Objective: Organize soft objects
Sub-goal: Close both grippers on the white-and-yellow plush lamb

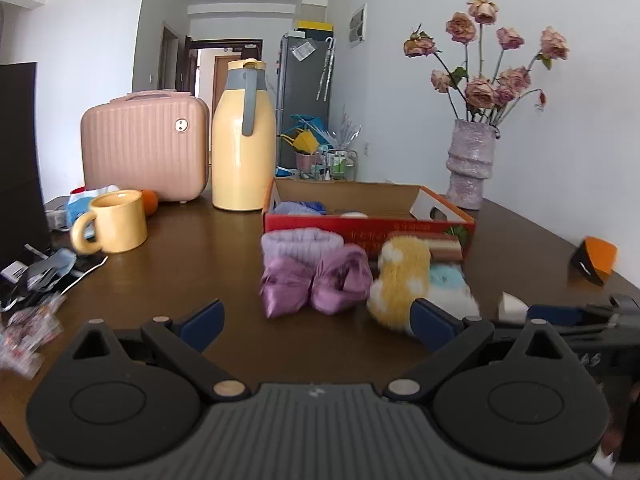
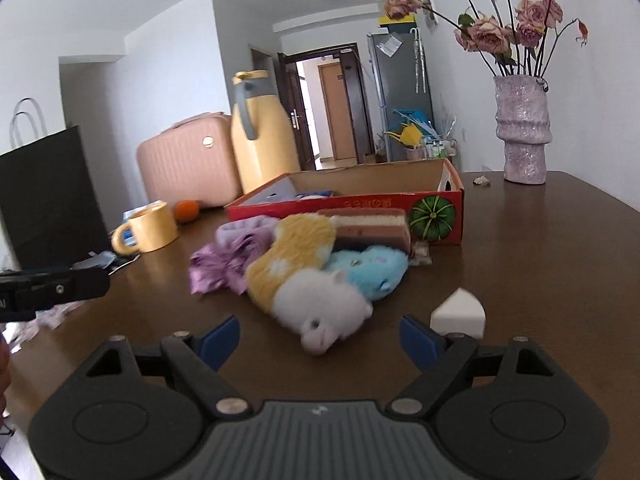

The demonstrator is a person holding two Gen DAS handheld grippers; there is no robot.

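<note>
White plush (image 2: 324,312), yellow plush (image 2: 292,256), blue plush (image 2: 374,268) and purple bow (image 1: 316,284) heaped before the red box (image 2: 360,204).

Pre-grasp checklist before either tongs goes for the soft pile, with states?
1. Right tongs open, nothing between them: ok.
2. Left tongs open, empty: ok.
3. White plush hamster toy lies nearest the right tongs, unobstructed on top: ok.
4. Red cardboard tray box has free floor space: ok, though it already holds a few items.
5. Yellow-and-white fuzzy plush leans against the hamster and the pale blue plush toy; clean single pick: cannot tell.
6. White foam wedge sits right by the right tongs' right finger; clearance: not ok.
</note>
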